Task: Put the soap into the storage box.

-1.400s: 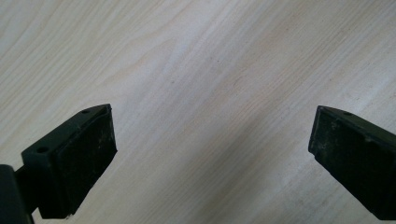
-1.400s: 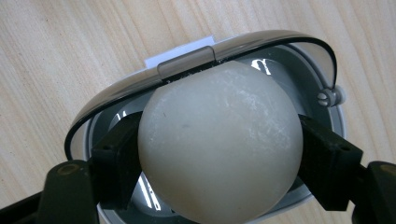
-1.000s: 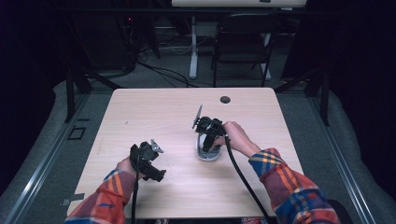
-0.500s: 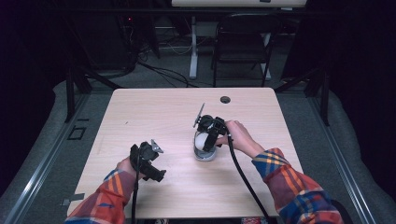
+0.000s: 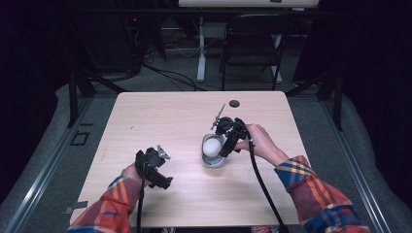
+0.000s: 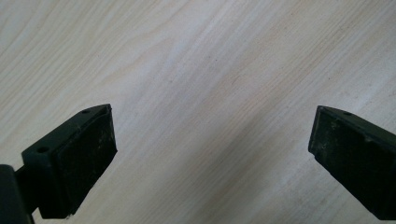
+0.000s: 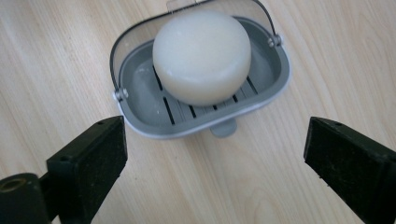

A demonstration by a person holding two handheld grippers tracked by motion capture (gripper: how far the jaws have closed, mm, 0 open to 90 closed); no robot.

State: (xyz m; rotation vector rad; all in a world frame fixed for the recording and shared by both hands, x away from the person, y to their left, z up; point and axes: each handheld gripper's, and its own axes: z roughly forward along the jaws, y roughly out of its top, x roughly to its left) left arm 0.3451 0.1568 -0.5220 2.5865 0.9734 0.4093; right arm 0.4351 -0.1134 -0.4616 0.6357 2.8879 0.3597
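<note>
A round white soap (image 7: pixel 201 55) lies in a grey slotted soap dish (image 7: pixel 261 100) whose clear lid (image 7: pixel 219 5) stands open behind it. The dish (image 5: pixel 214 161) sits right of the table's middle, with the soap (image 5: pixel 212 145) showing in it. My right gripper (image 7: pixel 215 163) hovers just above and short of the dish; its jaws have just been opening and now stand wide apart with nothing between them. In the high view the right gripper (image 5: pixel 225 146) leans over the dish. My left gripper (image 6: pixel 210 154) is open over bare wood, at the front left (image 5: pixel 162 180).
The light wooden table (image 5: pixel 160 121) has a dark cable hole (image 5: pixel 234 103) near its far edge. A black chair (image 5: pixel 252 43) and desk legs stand beyond the table on the dark floor. Cables trail from both grippers toward the person.
The right gripper has lifted and drawn back from the dish, and its jaws have spread. The white soap now shows in the dish. The left gripper has stayed put.
</note>
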